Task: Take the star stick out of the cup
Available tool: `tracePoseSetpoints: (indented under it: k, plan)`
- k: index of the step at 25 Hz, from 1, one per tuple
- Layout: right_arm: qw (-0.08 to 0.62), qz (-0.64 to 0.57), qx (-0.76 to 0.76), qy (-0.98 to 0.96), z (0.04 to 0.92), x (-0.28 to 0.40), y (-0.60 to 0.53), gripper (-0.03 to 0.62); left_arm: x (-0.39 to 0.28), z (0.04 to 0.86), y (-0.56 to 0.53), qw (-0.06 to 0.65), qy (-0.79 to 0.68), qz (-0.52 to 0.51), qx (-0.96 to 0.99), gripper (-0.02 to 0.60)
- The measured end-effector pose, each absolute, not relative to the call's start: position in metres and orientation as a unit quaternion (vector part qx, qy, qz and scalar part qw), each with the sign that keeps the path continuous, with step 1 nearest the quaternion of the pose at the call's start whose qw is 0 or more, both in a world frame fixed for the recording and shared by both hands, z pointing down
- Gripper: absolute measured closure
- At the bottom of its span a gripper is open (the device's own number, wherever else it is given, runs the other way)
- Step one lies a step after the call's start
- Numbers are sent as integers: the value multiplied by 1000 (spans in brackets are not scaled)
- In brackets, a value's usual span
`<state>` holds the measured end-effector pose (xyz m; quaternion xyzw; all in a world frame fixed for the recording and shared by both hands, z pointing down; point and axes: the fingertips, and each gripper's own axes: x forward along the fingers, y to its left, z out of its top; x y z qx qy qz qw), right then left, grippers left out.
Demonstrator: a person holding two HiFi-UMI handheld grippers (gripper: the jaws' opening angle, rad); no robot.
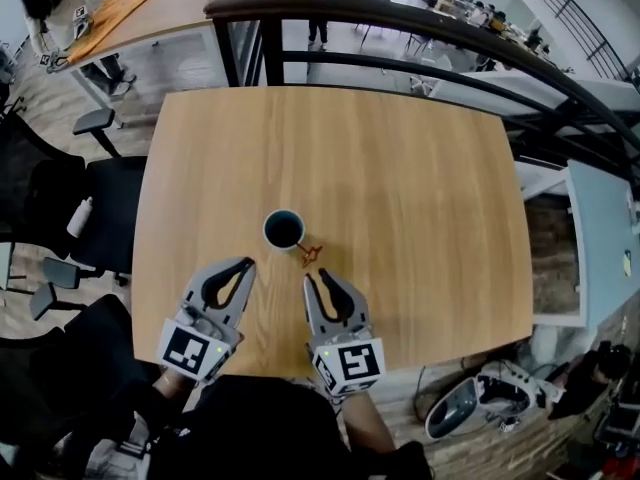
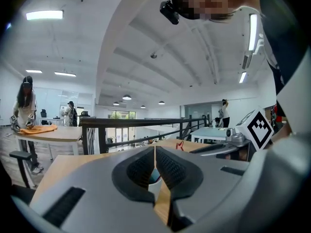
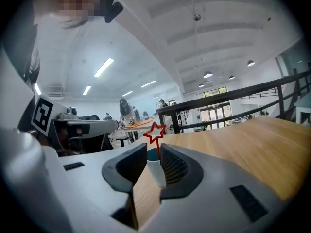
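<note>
Near the tabletop's (image 1: 420,218) front edge I held both grippers low and level, pointed at the cup (image 1: 283,230). My left gripper's (image 1: 246,265) fingers were closed tip to tip on nothing; my right gripper's (image 1: 318,278) fingers stood slightly parted, empty. Each cube (image 1: 348,360) bore a black-and-white square marker (image 1: 190,349). The star stick (image 1: 311,255) stood in the cup, leaning, it seemed, toward my right gripper, star uppermost.

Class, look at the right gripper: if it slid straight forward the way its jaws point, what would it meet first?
Most likely the star stick, which leans out of the cup toward the right gripper. The cup sits just behind it. Depth is hard to judge.
</note>
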<state>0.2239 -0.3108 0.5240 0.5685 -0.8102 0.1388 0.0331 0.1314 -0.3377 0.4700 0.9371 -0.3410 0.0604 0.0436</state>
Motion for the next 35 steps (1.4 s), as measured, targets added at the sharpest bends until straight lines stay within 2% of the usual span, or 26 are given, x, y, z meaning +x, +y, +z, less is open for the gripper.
tracePoseSetpoints:
  k: [19, 24, 35]
  plan:
    - [18, 141, 538, -831, 556, 212, -374, 510, 125, 505, -357, 86, -401, 80, 909, 558]
    - [25, 129, 539, -832, 551, 207, -378, 559, 109, 503, -356, 85, -419, 80, 901, 558]
    - [16, 80, 537, -839, 504, 200, -378, 565, 97, 477, -353, 65, -434, 61, 897, 558]
